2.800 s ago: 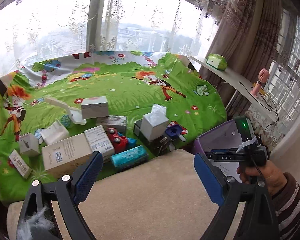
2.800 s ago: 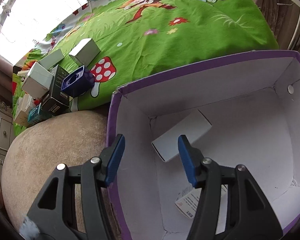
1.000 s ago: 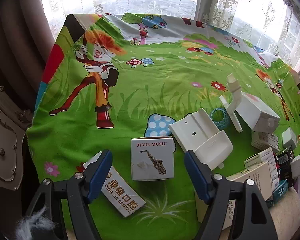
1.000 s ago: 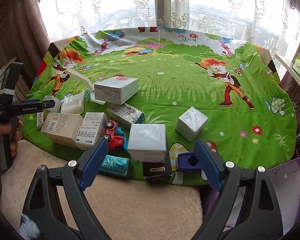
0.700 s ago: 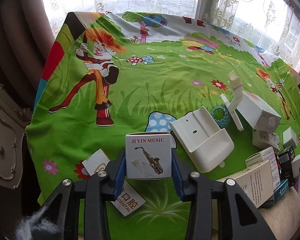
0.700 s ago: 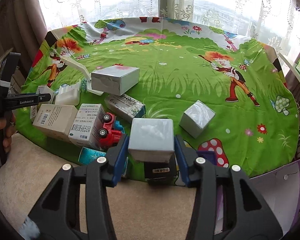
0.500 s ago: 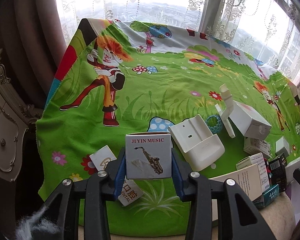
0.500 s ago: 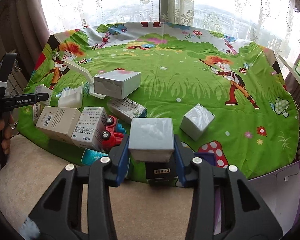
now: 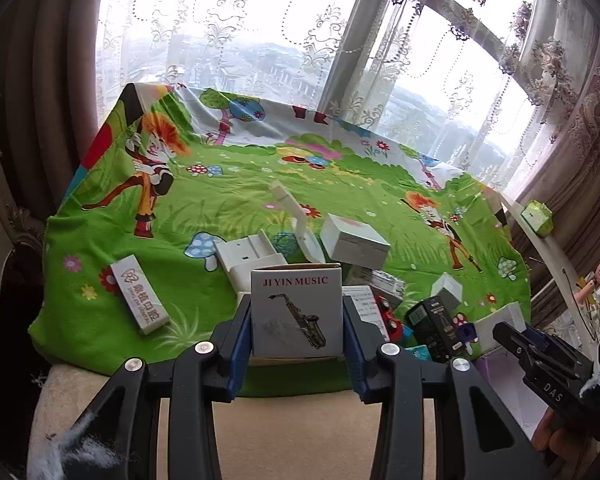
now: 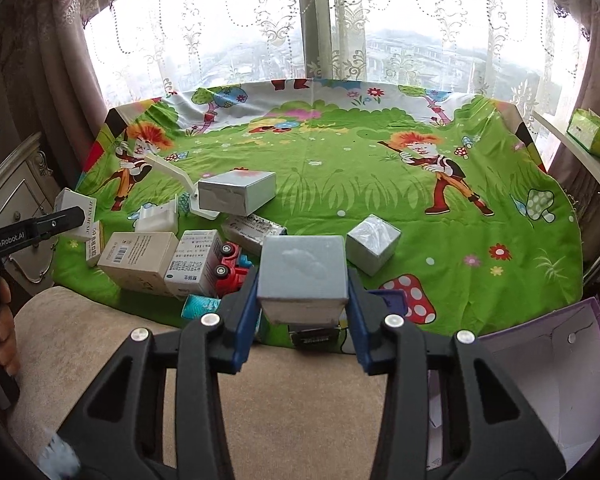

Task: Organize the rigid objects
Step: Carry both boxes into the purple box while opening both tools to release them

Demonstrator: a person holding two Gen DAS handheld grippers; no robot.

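I grip music box in left gripper | grey box in right gripper | purple bin just right of right gripper, nearer it than left

We are in a home, in a room by a bay window: lace curtains and heavy patterned drapes frame a view over city rooftops, a carved white cabinet stands to one side, and a children's cartoon cloth covers the worktop beside a beige cushion.

Saxophone-printed box, grey box, both clamped
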